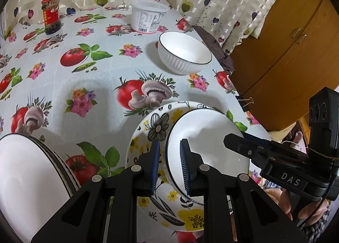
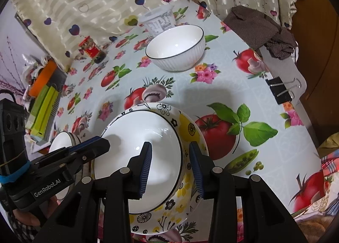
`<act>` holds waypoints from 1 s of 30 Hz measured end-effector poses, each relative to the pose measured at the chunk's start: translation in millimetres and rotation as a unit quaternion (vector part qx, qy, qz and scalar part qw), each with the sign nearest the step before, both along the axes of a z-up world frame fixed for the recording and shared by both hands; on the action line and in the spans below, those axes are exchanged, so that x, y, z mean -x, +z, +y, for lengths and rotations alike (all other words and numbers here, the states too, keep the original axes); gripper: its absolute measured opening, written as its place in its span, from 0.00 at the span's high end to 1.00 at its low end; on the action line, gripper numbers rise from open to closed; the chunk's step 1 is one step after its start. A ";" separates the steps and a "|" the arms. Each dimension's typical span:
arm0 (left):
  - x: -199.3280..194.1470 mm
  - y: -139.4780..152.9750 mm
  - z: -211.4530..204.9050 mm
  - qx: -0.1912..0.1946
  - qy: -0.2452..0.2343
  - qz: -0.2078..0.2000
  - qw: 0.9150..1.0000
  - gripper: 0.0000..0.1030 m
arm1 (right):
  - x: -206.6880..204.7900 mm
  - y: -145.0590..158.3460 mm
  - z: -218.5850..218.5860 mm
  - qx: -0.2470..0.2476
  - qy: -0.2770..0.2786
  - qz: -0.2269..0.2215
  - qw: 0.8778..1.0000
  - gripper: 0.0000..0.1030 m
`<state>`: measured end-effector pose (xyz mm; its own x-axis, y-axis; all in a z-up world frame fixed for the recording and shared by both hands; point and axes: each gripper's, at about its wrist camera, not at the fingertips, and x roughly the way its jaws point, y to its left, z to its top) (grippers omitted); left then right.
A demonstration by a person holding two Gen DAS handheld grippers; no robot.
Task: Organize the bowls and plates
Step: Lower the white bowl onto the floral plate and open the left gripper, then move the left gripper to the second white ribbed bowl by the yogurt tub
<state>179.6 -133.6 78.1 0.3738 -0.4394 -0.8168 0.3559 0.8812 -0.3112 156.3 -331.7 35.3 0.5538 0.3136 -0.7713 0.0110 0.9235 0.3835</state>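
A white bowl with a thin black rim (image 1: 207, 137) (image 2: 144, 133) sits inside a deep dish with yellow and black flowers (image 1: 156, 124) (image 2: 190, 128) at the table's near edge. My left gripper (image 1: 169, 166) (image 2: 99, 141) straddles the white bowl's left rim and looks shut on it. My right gripper (image 2: 171, 169) (image 1: 235, 139) spans both right rims. One pad hangs inside the white bowl and the other outside the flowered dish. Its jaws stand apart, off the walls. A second white ribbed bowl (image 1: 184, 52) (image 2: 175, 48) stands alone farther back.
More white black-rimmed dishes (image 1: 21, 179) (image 2: 61, 141) sit at the left. A plastic tub (image 1: 148, 16) and a red-labelled jar (image 1: 50, 14) stand by the curtain. A binder clip (image 2: 279, 90) and brown cloth (image 2: 260, 29) mark the right edge, with a wooden cabinet (image 1: 286, 42) beyond.
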 end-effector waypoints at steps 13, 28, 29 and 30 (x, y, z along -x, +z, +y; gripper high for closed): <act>-39.3 19.9 -2.3 0.007 0.006 -0.027 1.000 0.80 | -27.9 13.7 -21.7 -0.003 -0.026 -0.022 0.999 0.64; -102.6 19.7 -21.1 0.023 -0.004 -0.025 0.999 0.80 | -89.5 21.5 -47.4 0.013 -0.054 -0.029 0.998 0.49; -106.2 19.0 -23.1 0.024 -0.004 -0.022 0.999 0.80 | -93.3 21.2 -48.3 0.015 -0.055 -0.029 0.998 0.49; -110.7 18.5 -25.5 0.025 -0.003 -0.020 0.999 0.80 | -97.1 21.1 -48.9 0.015 -0.054 -0.028 0.998 0.48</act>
<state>290.2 -159.1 96.6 0.4021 -0.4813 -0.7789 0.3743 0.8628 -0.3400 253.4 -380.6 56.4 0.6258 0.2264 -0.7464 0.0903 0.9295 0.3576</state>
